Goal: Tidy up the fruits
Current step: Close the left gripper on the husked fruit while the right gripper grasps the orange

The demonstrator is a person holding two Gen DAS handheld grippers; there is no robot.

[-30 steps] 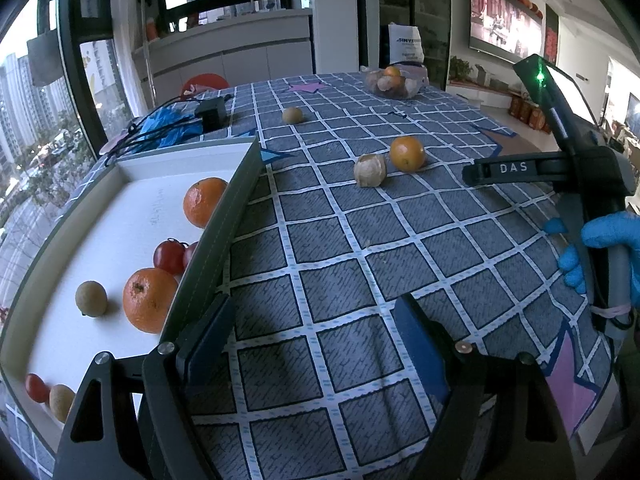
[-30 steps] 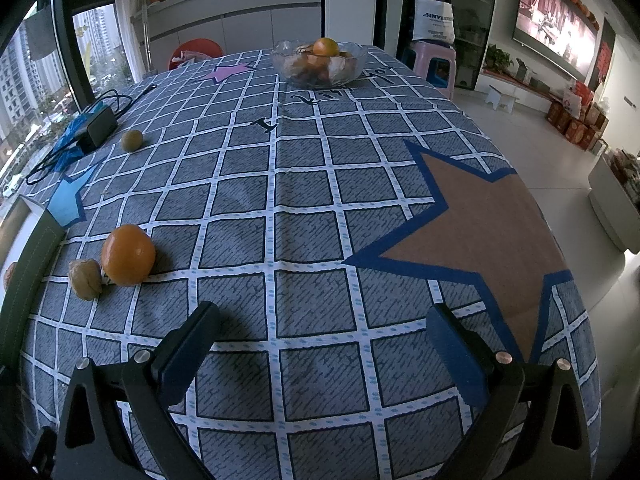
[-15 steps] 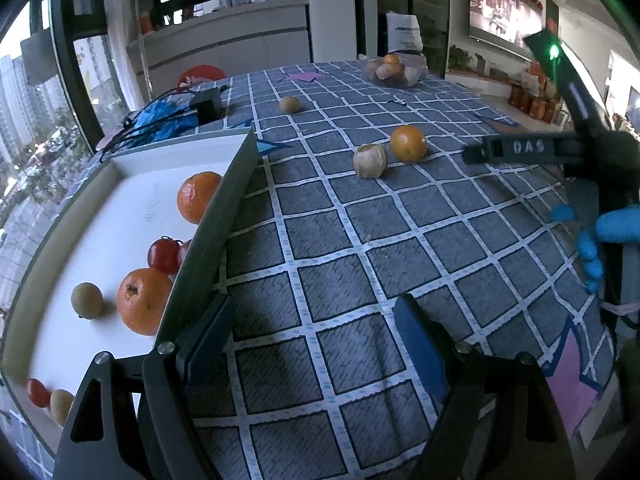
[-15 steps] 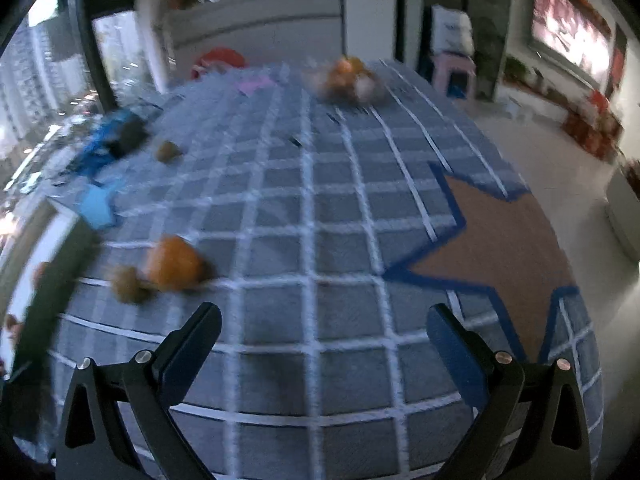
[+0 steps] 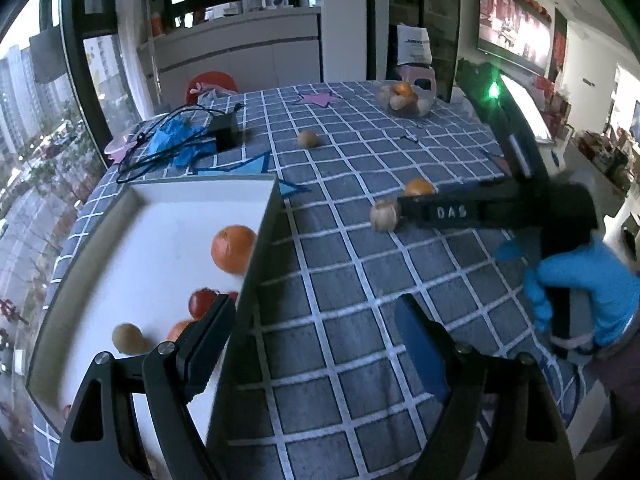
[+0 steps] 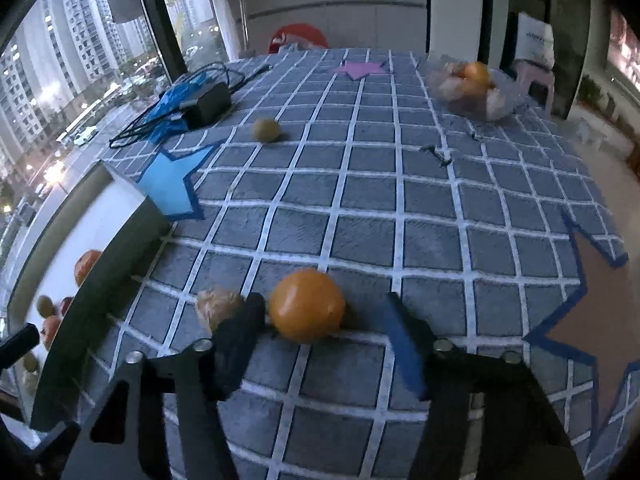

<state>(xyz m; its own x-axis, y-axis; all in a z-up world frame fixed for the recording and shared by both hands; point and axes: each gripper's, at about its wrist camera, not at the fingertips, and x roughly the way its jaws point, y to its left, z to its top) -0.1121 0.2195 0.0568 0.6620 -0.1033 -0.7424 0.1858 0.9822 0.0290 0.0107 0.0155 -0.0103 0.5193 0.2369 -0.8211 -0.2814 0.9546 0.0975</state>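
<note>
An orange (image 6: 307,305) lies on the checked tablecloth between the fingers of my right gripper (image 6: 325,306). Its jaws are closing: the left finger is close against the orange, and a gap shows at the right finger. A beige papery fruit (image 6: 218,308) sits just left of that left finger. The left wrist view shows the same orange (image 5: 418,188) and beige fruit (image 5: 385,216) at the right gripper's finger (image 5: 440,212). My left gripper (image 5: 314,312) stands open astride the right wall of the white tray (image 5: 256,248), holding nothing. The tray holds an orange (image 5: 233,249), a red fruit (image 5: 202,302) and a small brown fruit (image 5: 127,338).
A small brown fruit (image 6: 265,130) lies loose farther back on the cloth. A glass bowl of fruit (image 6: 472,88) stands at the far right. A black charger (image 6: 204,104) with cable and blue plastic lies far left. A blue-gloved hand (image 5: 580,284) grips the right tool.
My right gripper has swung left onto the orange, which now lies between its fingers, and its jaws have narrowed. The left gripper has risen a little, still open.
</note>
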